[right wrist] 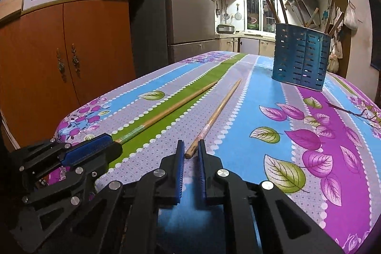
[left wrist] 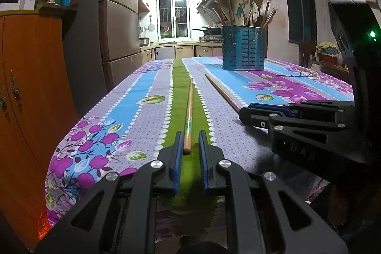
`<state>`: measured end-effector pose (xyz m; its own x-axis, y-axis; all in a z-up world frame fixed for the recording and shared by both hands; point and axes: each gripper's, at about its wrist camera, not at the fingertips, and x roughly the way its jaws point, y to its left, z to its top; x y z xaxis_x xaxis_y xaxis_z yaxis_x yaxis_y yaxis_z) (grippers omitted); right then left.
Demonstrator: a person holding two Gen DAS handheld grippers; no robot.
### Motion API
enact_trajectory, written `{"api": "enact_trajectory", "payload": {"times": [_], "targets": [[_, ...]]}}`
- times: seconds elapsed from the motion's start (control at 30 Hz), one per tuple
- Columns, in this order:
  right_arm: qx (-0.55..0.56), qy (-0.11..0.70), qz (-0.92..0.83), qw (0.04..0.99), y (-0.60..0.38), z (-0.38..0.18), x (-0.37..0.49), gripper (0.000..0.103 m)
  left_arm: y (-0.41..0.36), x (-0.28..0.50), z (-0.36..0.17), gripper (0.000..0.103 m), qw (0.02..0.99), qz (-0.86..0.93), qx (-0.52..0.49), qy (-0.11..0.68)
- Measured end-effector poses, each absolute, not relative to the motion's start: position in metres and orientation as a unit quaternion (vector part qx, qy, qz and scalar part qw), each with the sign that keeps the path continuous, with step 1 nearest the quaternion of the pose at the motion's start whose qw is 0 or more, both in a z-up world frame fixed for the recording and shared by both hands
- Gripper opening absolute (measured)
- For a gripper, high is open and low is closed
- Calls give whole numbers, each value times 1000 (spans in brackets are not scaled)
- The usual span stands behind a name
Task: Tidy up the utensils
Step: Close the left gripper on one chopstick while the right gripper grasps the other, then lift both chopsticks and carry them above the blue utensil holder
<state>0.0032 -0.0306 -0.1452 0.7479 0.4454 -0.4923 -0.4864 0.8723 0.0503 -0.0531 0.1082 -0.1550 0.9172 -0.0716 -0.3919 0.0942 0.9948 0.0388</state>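
Tongs status: the left tongs (left wrist: pixel 190 146) stand released to a narrow gap. The near end of the left chopstick (left wrist: pixel 189 108) sits between the tips and close to the left pad. Green cloth shows between the stick and the right pad, so this stick is judged not clamped. The right tongs (right wrist: pixel 190 149) are clenched on the near end of the right chopstick (right wrist: pixel 214 116). The pads sit tight to both sides of the stick with almost no gap visible.

Both chopsticks lie flat on the flowered tablecloth (left wrist: pixel 142 97). The left one runs along the green stripe and the right one crosses the grey dotted band just beside it. Both point away from the tongs, their far ends nearer each other than the gripped ends. The two tongs are side by side at the near table edge.

Step in hand, as judged: pickup of the loose chopsticks, one per tongs. The right grip appears made; the left grip is not yet made.

Next move requirements:
- Close the left tongs fully on the stick end.
- Lift both sticks clear of the cloth. Each is held at one end only, so expect the far end to droop or swing.
- Carry them to the blue slotted holder (left wrist: pixel 244 49), which stands upright well beyond the far ends, to the right, and already contains several utensils.
- Tip each stick toward vertical before lowering it in.
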Motion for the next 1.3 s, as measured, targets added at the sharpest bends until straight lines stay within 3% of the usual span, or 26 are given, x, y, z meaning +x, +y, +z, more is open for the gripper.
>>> {"api": "enact_trajectory", "payload": {"times": [0.1, 0.13, 0.4, 0.87, 1.3], "targets": [[-26, 256, 253, 933, -35, -145, 6, 9, 106, -53, -153, 10, 978, -40, 33, 203], [-23, 255, 254, 933, -37, -145, 6, 8, 106, -53, -153, 6, 978, -43, 33, 204], [-17, 226, 254, 940, -63, -127, -4, 7, 93, -56, -136, 5, 981, -46, 34, 184], [-46, 64, 247, 966, -137, -15, -38, 6, 59, -34, -41, 5, 994, -89, 45, 56], [-29, 74, 241, 967, -190, 35, 21, 6, 37, 11, 18, 5, 990, -123, 50, 46]]}}
